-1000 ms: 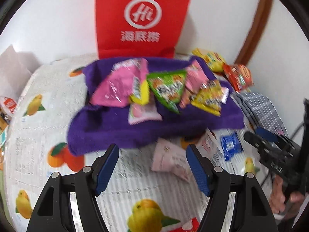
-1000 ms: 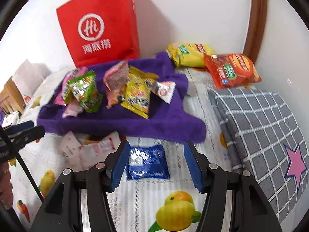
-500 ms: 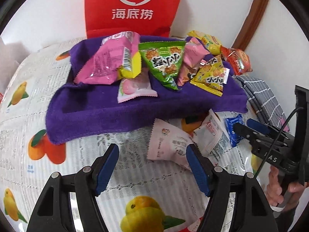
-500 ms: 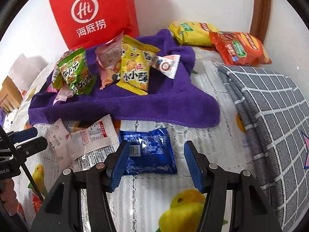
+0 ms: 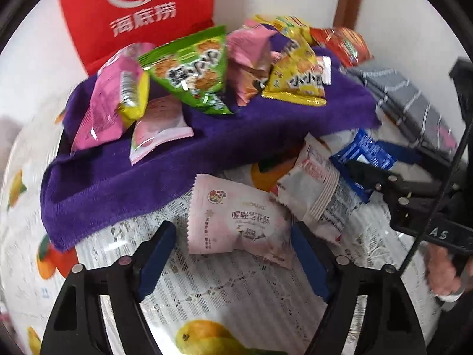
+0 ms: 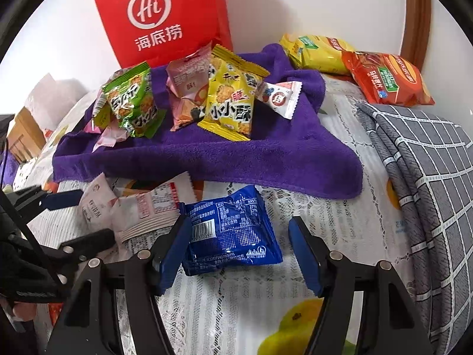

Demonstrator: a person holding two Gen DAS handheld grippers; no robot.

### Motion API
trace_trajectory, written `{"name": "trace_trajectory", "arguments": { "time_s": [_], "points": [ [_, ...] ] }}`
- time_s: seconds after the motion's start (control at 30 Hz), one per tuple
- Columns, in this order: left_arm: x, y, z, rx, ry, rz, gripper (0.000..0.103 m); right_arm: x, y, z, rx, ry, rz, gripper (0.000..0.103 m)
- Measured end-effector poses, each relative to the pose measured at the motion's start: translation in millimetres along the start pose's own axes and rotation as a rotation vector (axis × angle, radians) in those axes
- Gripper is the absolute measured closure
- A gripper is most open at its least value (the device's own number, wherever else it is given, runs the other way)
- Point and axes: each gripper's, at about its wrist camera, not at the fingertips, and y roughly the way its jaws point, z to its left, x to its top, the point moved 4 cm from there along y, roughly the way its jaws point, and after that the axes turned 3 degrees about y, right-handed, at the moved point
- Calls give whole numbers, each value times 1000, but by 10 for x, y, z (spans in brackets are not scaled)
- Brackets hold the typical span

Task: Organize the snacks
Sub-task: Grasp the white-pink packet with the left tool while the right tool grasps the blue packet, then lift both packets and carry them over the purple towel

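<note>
now both claws line up on loose packets

closest in, the left claw (image 5: 232, 242) hangs with its blue pads either side of the pale pink packet (image 5: 236, 222), which lies flat on the fruit-print table (image 5: 224, 295). its jaws are opening and neither pad presses the wrapper yet. the right claw (image 6: 236, 245) does the same over the blue packet (image 6: 227, 230); its jaws are also opening, the left pad sits just beside the packet's edge and the right pad stands clear. nothing is gripped by either.

between the two targets lies a white packet (image 5: 313, 189), overlapping the pink one's far corner and touching the blue one. a clean pick likely means lowering each claw until the pads straddle only its own packet, then closing across the puffed middle rather than the crimped seam, so the neighbour is not dragged along.

beyond them the purple towel (image 6: 236, 159) carries the sorted heap: green packet (image 6: 133, 103), yellow packet (image 6: 233, 100), pink ones. i judge it the drop spot. behind it a red bag (image 6: 165, 14) stands against the wall, with two larger snack bags (image 6: 384, 80) off to the right.
</note>
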Motion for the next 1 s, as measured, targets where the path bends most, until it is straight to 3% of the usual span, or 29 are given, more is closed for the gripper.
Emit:
{"name": "trace_trajectory", "arguments": {
  "time_s": [0.1, 0.27, 0.33, 0.37, 0.47, 0.63, 1.0],
  "points": [
    [26, 41, -29, 5, 17, 3, 15, -14, -10, -17, 15, 8, -6, 36],
    [52, 55, -48, 7, 23, -4, 14, -25, -7, -20, 22, 13, -13, 35],
    [42, 34, -60, 3, 23, -16, 21, -26, -15, -11, 17, 2, -15, 38],
    [36, 9, -68, 1, 24, -21, 32, -32, -26, -8, 17, 0, -15, 48],
    [-13, -45, -94, -4, 27, -24, 46, -68, -70, 7, 24, -1, -10, 60],
    [-95, -139, -108, -38, 3, -29, 58, -140, -175, 42, 87, 24, 12, 86],
    [-207, -600, 276, -35, -105, -96, 63, -43, -629, 95, 66, 45, -49, 87]
  ]
}}
